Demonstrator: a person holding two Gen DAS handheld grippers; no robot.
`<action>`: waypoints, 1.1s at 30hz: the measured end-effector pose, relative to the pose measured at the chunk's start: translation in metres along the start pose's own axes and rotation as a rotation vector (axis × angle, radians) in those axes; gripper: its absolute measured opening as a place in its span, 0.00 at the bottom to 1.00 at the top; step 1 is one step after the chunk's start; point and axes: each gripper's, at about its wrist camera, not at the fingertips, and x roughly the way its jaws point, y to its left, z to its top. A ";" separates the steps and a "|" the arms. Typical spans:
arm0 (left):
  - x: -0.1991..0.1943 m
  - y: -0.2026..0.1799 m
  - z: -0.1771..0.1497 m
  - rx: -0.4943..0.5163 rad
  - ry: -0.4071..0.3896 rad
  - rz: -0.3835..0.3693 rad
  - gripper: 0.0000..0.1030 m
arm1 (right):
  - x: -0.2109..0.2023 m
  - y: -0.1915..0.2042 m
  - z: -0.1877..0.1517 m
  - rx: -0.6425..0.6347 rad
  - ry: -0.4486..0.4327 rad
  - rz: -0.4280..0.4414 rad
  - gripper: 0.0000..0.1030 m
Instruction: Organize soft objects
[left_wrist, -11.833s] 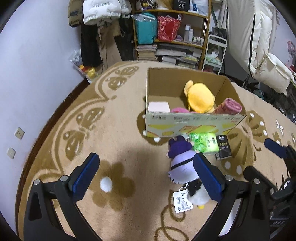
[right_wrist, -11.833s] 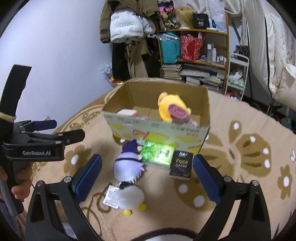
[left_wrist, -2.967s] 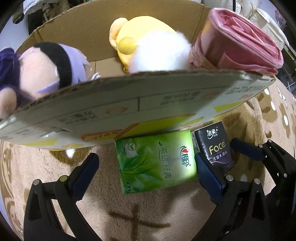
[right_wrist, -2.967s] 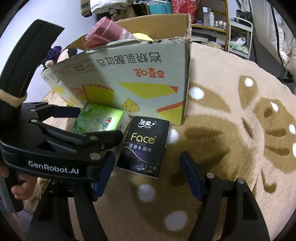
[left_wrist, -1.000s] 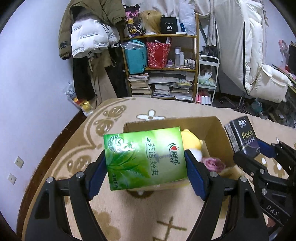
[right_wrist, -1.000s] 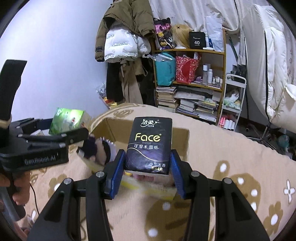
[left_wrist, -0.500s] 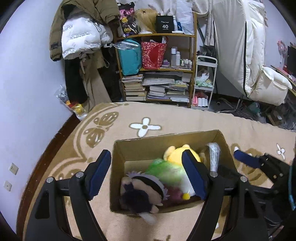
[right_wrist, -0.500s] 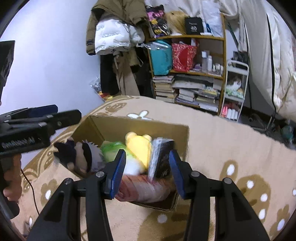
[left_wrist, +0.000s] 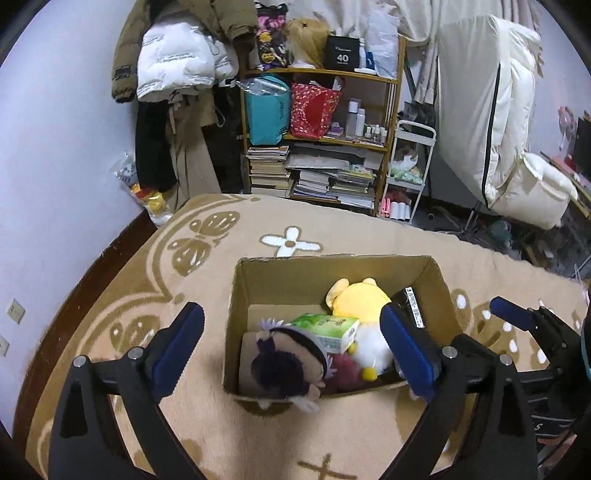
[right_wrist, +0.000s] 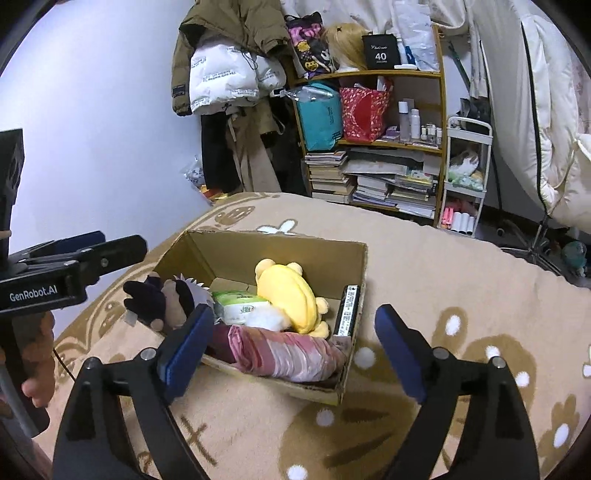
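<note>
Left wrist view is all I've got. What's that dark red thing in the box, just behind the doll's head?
Observer: It's a pink rolled bundle lying along the near wall of the cardboard box.
Operator: Is the right gripper carrying anything?
Observer: No. The right gripper is open with nothing between its fingers.
Operator: I only catch a corner of the black tissue pack. How does it sit?
Observer: The black tissue pack stands on edge against the box's right wall, barcode side up, beside the yellow plush.
</note>
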 end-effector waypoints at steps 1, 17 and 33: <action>-0.004 0.004 -0.001 -0.012 0.000 -0.004 0.92 | -0.004 0.001 0.000 0.000 -0.003 -0.005 1.00; -0.089 0.032 -0.018 -0.057 -0.052 0.046 0.93 | -0.071 0.022 -0.010 0.032 -0.048 0.021 1.00; -0.161 0.038 -0.064 -0.027 -0.126 0.125 0.95 | -0.121 0.038 -0.031 0.025 -0.068 0.030 1.00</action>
